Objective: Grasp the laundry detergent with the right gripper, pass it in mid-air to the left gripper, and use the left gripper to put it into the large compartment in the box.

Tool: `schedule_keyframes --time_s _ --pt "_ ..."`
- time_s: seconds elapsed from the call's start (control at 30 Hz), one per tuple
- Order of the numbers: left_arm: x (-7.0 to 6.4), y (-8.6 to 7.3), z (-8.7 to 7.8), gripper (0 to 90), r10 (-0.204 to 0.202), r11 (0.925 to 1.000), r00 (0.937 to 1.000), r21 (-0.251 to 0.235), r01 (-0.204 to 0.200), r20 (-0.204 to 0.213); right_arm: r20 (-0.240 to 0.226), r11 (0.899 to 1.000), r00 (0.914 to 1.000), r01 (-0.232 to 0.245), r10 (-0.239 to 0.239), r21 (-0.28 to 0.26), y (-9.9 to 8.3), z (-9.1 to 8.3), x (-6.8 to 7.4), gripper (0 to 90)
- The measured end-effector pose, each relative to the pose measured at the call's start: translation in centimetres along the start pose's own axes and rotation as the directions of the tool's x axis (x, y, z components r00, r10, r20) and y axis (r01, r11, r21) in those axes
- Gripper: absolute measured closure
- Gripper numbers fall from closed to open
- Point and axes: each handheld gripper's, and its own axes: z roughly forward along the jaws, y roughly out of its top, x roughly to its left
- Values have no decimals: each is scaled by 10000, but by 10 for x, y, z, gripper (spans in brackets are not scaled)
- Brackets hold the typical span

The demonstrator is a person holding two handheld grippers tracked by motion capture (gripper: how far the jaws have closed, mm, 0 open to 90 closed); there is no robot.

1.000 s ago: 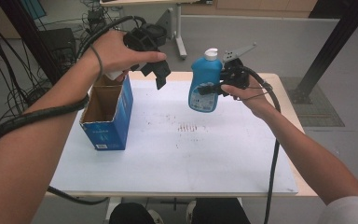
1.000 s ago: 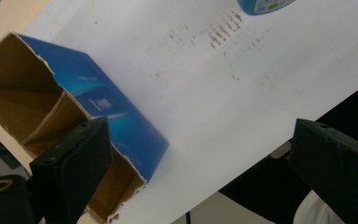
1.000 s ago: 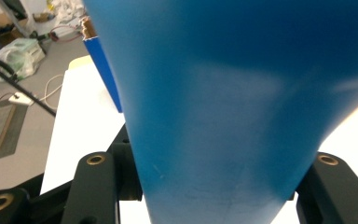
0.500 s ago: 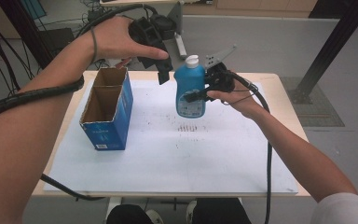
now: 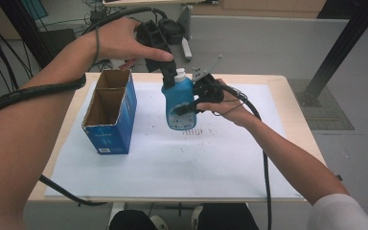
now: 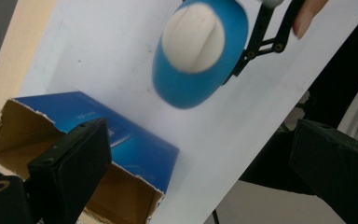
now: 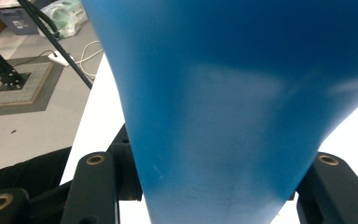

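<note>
— The right gripper point(image 5: 188, 106) has carried the blue bottle point(image 5: 178, 103) leftward from the table's right half, jaws pinching its body, held above the middle.

— And the left gripper point(image 5: 168, 76), jaws spread, has come over the white cap point(image 5: 180, 74). A handover toward the open box point(image 5: 109, 112), I'd judge.

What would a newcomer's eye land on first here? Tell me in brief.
First the blue bottle with its white cap, held in the air above the middle of the white-covered table by the right gripper. The left gripper hangs open just above the cap. At the table's left stands an open blue cardboard box.
</note>
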Motion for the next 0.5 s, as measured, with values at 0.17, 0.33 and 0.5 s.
schedule_keyframes --time_s 0.17,0.33,0.5 --pt "0 2 3 59 281 9996 9996 1 -281 -30 -307 9998 9994 169 -171 -72 0 13 5 437" --pt "-2 0 6 58 417 9991 9991 40 -417 104 -563 9993 9977 367 -372 -108 0 24 11 437" --pt "-3 -4 12 57 568 9983 9983 92 -570 143 -781 9983 9954 551 -562 -167 1 31 19 436"
